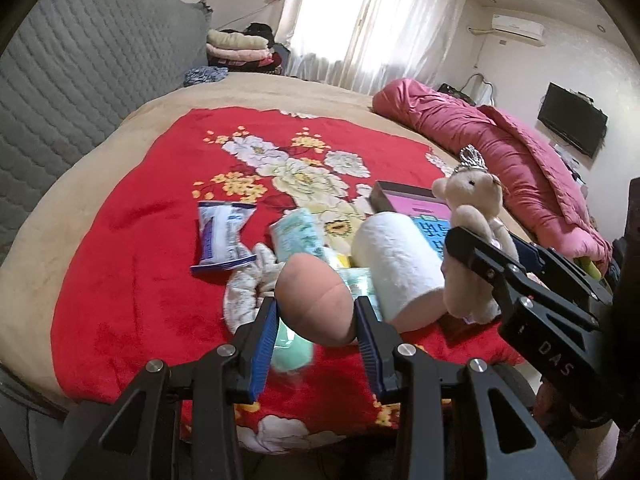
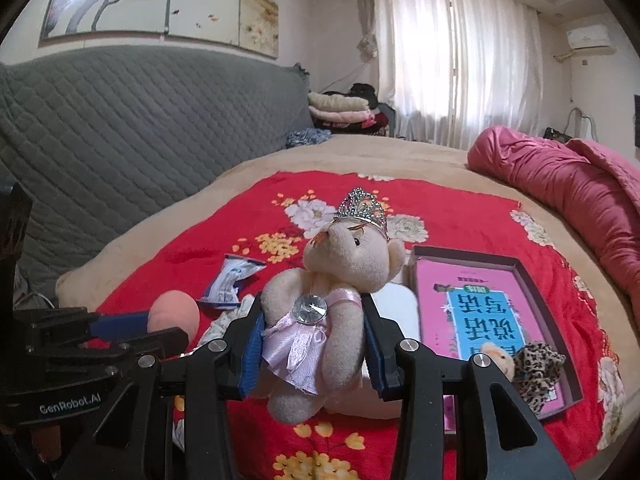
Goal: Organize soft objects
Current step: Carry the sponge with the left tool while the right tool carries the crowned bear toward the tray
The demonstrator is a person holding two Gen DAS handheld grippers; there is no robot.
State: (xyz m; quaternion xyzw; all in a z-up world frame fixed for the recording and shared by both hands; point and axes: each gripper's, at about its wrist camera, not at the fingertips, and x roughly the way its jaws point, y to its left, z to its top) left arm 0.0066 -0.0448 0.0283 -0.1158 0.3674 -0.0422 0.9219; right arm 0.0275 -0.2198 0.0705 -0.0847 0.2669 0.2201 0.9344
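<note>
My left gripper point(image 1: 316, 320) is shut on a peach-coloured soft ball point(image 1: 316, 300) and holds it above the red floral blanket point(image 1: 140, 272). The ball also shows in the right wrist view point(image 2: 176, 316). My right gripper point(image 2: 312, 344) is shut on a cream teddy bear point(image 2: 340, 272) with a pink dress and silver crown, lifted over the bed; the bear also shows in the left wrist view point(image 1: 472, 208). Below lie a white paper roll point(image 1: 396, 264), a blue-white packet point(image 1: 224, 236), a green tissue pack point(image 1: 298, 236) and a white patterned cloth point(image 1: 244, 292).
A shallow box point(image 2: 524, 276) with a pink-blue book lining holds a small leopard-print toy point(image 2: 536, 364) at the right. A rolled pink quilt point(image 2: 568, 184) lies along the bed's right edge. A grey quilted headboard point(image 2: 120, 140) stands at the left; folded clothes point(image 2: 340, 112) sit behind.
</note>
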